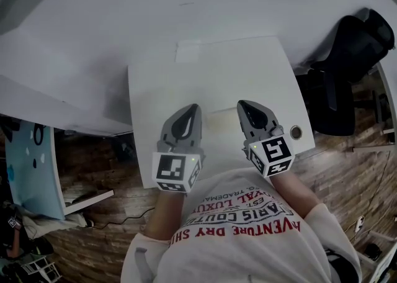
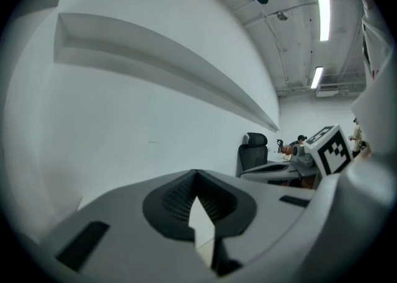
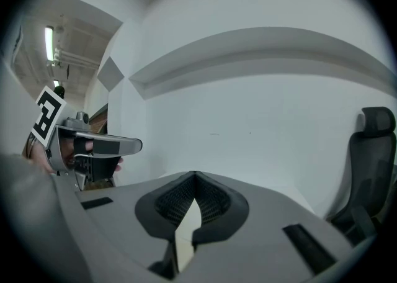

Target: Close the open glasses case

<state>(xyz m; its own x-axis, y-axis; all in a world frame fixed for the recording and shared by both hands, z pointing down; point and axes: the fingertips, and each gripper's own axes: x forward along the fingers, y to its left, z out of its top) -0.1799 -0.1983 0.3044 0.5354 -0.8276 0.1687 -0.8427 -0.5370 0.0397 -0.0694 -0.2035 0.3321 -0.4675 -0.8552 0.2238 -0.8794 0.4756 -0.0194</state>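
**Head view with both claw views: layout before the closing move.**

- **Left of frame:** the grey two-jaw left claw (image 1: 186,120) is held over the near part of the white rectangular worktop (image 1: 155,89) and points towards the top of the frame. In its own view the left claw (image 2: 196,179) is seen with its jaws brought together at the tips. Nothing is gripped, and only bare white surface shows through the slit below the tips.
- **Centre of frame:** no open glasses case can be made out with certainty in any view. The only candidate is a faint pale cream patch with a short straight edge (image 1: 221,114), lying on the worktop between the two claws. Whether this is the case cannot be told.
- **If it is the case:** it is judged to lie level with the claw tips, with its long axis running left to right across the frame. It would be slightly nearer the right-hand claw.
- **Right of frame:** the grey two-jaw right claw (image 1: 253,113) is held beside the left one and points the same way. In its own view the right claw (image 3: 195,179) is likewise seen with its jaws together and empty.
- **Far right:** a black office chair (image 1: 347,46) stands off the worktop at the upper right, well apart from both claws.
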